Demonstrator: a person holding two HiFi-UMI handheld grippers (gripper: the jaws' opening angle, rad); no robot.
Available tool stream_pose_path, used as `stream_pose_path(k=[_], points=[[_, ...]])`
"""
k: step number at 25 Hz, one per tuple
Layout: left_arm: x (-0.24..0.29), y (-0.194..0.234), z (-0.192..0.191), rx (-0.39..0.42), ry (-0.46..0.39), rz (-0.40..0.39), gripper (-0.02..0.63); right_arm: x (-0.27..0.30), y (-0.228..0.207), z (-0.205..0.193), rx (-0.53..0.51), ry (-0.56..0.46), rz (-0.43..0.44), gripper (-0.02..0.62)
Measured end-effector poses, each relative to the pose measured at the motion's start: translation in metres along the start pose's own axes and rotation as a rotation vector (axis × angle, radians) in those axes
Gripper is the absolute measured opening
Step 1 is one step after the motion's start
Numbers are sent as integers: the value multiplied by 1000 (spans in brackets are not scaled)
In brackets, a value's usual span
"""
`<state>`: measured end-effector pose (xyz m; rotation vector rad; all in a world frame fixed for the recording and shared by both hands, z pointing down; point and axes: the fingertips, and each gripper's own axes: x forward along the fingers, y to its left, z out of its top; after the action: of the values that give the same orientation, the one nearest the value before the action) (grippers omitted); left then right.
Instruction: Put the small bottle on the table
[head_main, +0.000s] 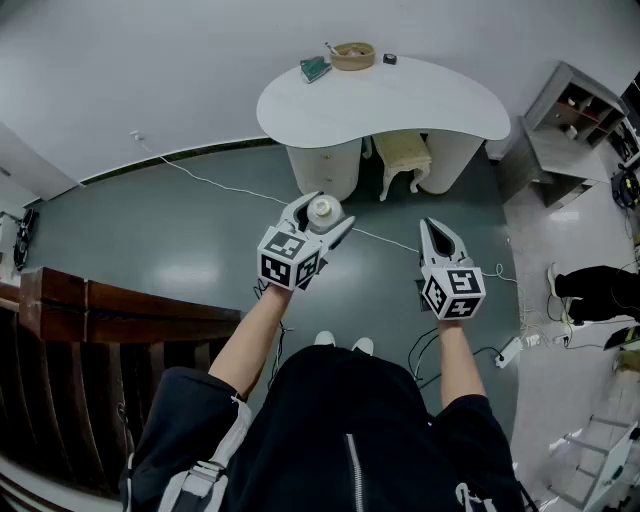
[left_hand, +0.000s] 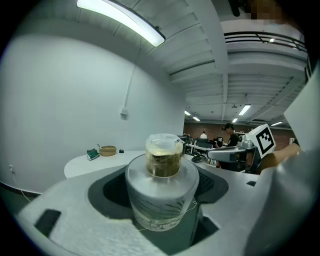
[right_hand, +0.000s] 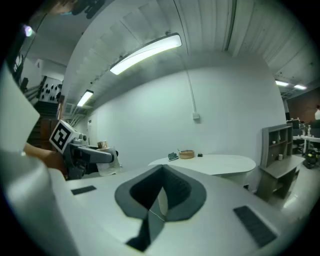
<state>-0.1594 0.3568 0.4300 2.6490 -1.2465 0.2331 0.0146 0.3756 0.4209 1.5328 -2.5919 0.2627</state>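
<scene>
The small bottle (head_main: 322, 209), frosted glass with a clear cap over a gold neck, sits between the jaws of my left gripper (head_main: 324, 222), which is shut on it. In the left gripper view the bottle (left_hand: 162, 185) stands upright and fills the middle. I hold it in the air above the grey floor, short of the white curved table (head_main: 400, 105). My right gripper (head_main: 441, 238) hangs beside it at the right, shut with nothing in it; its jaws meet in the right gripper view (right_hand: 159, 199). That view also shows the table (right_hand: 220, 162) ahead.
On the table's far edge lie a bamboo basket (head_main: 352, 55), a green packet (head_main: 315, 68) and a small black object (head_main: 389, 59). A cream stool (head_main: 403, 156) stands under the table. A grey shelf unit (head_main: 570, 115) is at the right, a wooden railing (head_main: 100, 300) at the left. Cables cross the floor.
</scene>
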Motion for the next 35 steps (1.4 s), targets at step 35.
stream_pose_path(k=[35], points=[[160, 55, 2, -17, 59, -33, 346, 102, -119, -17, 8, 60, -67, 5]])
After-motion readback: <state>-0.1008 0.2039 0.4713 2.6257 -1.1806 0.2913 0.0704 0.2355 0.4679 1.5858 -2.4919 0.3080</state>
